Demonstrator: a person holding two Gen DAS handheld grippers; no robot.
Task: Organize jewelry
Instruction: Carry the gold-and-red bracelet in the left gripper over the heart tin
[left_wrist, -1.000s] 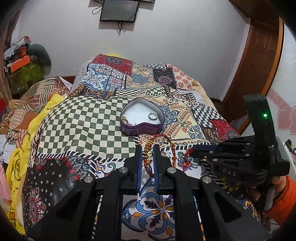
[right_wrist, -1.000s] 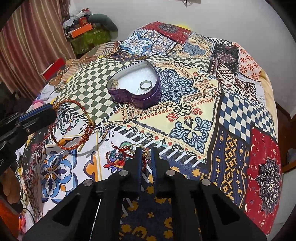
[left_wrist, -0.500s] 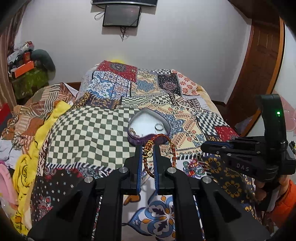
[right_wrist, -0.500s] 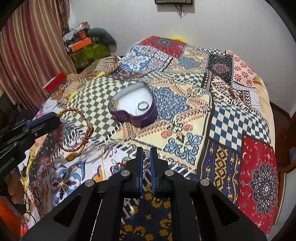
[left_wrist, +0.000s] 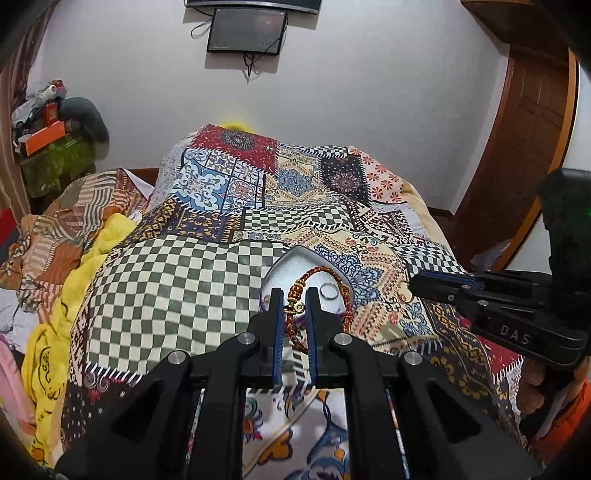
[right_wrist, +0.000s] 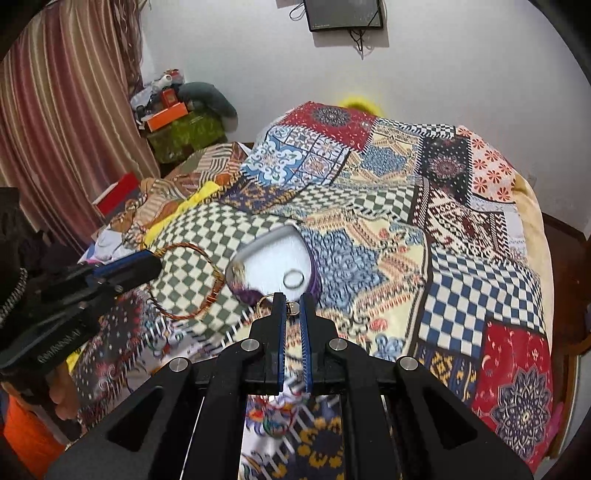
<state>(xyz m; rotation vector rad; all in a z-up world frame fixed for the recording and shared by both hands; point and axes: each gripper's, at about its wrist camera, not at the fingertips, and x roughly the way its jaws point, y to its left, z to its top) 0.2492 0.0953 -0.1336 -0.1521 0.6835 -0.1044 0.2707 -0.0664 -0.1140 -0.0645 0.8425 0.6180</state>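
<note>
There's the red and gold braided bracelet (left_wrist: 325, 275), pinched by its gold beads between the fingers of the left gripper (left_wrist: 294, 295), its loop hanging in the air in front of the heart-shaped purple jewelry box (right_wrist: 275, 264). Inside that box, on the white lining, lies a silver ring (right_wrist: 293, 277), with something small and gold at the left edge that I can't make out. Over on the other side, the right gripper (right_wrist: 291, 301) has its fingers nearly together on a small gold-coloured piece with a ring loop (right_wrist: 264, 303), just short of the box. Everything sits over the patchwork bedspread (right_wrist: 461, 266) on the bed; a dark screen (left_wrist: 246, 31) hangs on the wall.
</note>
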